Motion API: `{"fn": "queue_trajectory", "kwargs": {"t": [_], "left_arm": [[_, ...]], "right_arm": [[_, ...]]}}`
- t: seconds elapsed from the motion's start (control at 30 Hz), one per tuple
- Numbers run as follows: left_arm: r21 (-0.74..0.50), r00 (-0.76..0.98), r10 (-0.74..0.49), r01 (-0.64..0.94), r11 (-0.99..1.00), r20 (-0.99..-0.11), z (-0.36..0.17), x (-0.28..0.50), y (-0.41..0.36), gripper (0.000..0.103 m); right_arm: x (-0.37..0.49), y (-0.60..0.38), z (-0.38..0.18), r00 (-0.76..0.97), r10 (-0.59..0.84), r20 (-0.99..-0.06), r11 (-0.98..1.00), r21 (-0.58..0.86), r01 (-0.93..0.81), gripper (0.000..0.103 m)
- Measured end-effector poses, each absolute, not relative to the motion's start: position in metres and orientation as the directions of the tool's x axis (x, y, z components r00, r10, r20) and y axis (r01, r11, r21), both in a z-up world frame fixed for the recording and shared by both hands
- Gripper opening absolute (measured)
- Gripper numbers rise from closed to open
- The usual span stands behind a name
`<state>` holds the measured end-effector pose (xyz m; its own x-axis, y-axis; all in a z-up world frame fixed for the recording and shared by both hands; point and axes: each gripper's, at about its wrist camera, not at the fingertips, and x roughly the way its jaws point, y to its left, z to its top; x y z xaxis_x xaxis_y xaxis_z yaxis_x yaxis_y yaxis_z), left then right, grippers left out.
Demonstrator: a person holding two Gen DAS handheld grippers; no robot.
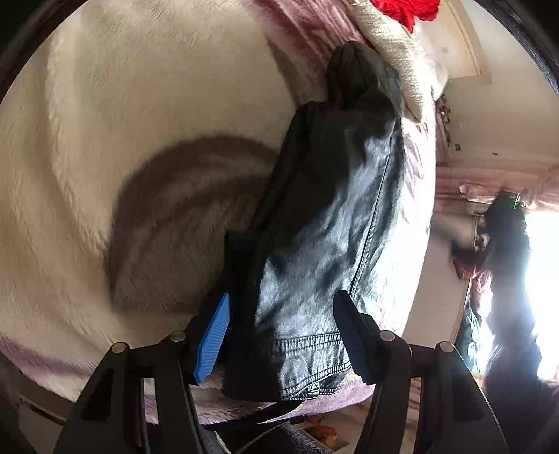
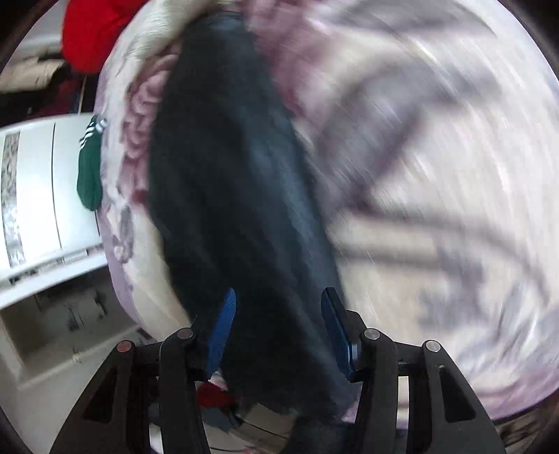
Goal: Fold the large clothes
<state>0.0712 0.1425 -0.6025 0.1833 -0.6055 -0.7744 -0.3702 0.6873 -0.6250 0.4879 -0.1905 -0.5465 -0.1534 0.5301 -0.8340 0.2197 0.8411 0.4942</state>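
A black leather jacket (image 1: 325,227) lies lengthwise on a fluffy cream and mauve blanket (image 1: 122,122) covering a bed. My left gripper (image 1: 281,307) is open, its blue-padded fingers (image 1: 213,338) standing on either side of the jacket's stitched hem. In the right wrist view the same jacket (image 2: 237,195) looks dark and blurred. My right gripper (image 2: 279,304) is open too, its fingers (image 2: 222,331) straddling the jacket's near end. Neither gripper pinches the fabric.
A red garment (image 1: 407,10) lies at the bed's far end, also seen in the right wrist view (image 2: 94,35). A green garment with white stripes (image 2: 91,167) hangs off the bed's left side beside white furniture (image 2: 38,195). A bright window (image 1: 538,279) is at the right.
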Motion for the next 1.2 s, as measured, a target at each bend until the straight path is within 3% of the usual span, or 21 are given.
{"fn": "queue_trajectory", "kwargs": {"t": [0.03,0.13,0.2,0.27,0.4,0.43,0.47,0.63,0.7,0.8,0.83,0.93,0.97,1.0,1.2], "left_arm": [[-0.634,0.201,-0.608,-0.376,0.676,-0.768,-0.604,0.068,0.141,0.058],[-0.602,0.221,-0.564,-0.396,0.693,-0.796,-0.609,0.055,0.141,0.055],[-0.547,0.235,-0.495,-0.405,0.732,-0.836,-0.608,0.046,0.143,0.021],[-0.553,0.259,-0.489,-0.404,0.729,-0.833,-0.608,0.039,0.144,0.018],[-0.557,0.293,-0.476,-0.369,0.744,-0.83,-0.599,0.037,0.129,0.014],[-0.568,0.301,-0.484,-0.362,0.739,-0.822,-0.598,0.033,0.129,0.014],[-0.576,0.309,-0.488,-0.364,0.732,-0.816,-0.597,0.03,0.13,0.013],[-0.617,0.338,-0.518,-0.375,0.692,-0.786,-0.61,0.021,0.137,0.012],[-0.64,0.336,-0.545,-0.407,0.652,-0.769,-0.616,0.028,0.14,0.012],[-0.677,0.303,-0.617,-0.473,0.564,-0.726,-0.611,0.032,0.153,0.019],[-0.682,0.298,-0.631,-0.49,0.542,-0.716,-0.605,0.033,0.161,0.021],[-0.707,0.327,-0.645,-0.49,0.51,-0.691,-0.583,0.038,0.182,0.058],[-0.72,0.352,-0.643,-0.483,0.498,-0.68,-0.573,0.041,0.192,0.076],[-0.724,0.37,-0.635,-0.481,0.493,-0.678,-0.566,0.046,0.2,0.081],[-0.759,0.391,-0.652,-0.38,0.529,-0.65,-0.562,0.151,0.209,0.081]], "right_arm": [[0.507,-0.177,-0.542,-0.167,0.524,-0.835,0.848,0.494,0.194,0.058],[0.565,-0.12,-0.543,-0.244,0.449,-0.86,0.892,0.447,0.068,0.059],[0.594,-0.067,-0.551,-0.279,0.365,-0.888,0.921,0.388,-0.029,0.059],[0.608,-0.035,-0.564,-0.306,0.306,-0.901,0.932,0.35,-0.099,0.059],[0.605,0.027,-0.614,-0.373,0.055,-0.926,0.938,0.176,-0.298,0.058],[0.603,0.031,-0.624,-0.357,-0.001,-0.934,0.942,0.119,-0.314,0.044],[0.604,0.03,-0.63,-0.343,-0.034,-0.939,0.951,0.075,-0.3,0.027],[0.614,-0.005,-0.64,-0.342,0.084,-0.936,0.996,0.085,0.012,0.02],[0.61,-0.008,-0.644,-0.341,0.095,-0.935,0.995,0.099,0.005,0.02],[0.605,-0.014,-0.627,-0.344,0.139,-0.928,0.984,0.17,-0.061,0.026],[0.602,-0.019,-0.615,-0.345,0.197,-0.918,0.97,0.235,-0.07,0.032],[0.592,-0.046,-0.584,-0.335,0.372,-0.866,0.914,0.405,-0.032,0.053],[0.589,-0.058,-0.576,-0.326,0.409,-0.852,0.899,0.437,-0.016,0.065],[0.583,-0.078,-0.564,-0.299,0.455,-0.839,0.879,0.476,0.002,0.068],[0.561,-0.196,-0.541,-0.104,0.555,-0.825,0.832,0.548,0.091,0.072]]}}
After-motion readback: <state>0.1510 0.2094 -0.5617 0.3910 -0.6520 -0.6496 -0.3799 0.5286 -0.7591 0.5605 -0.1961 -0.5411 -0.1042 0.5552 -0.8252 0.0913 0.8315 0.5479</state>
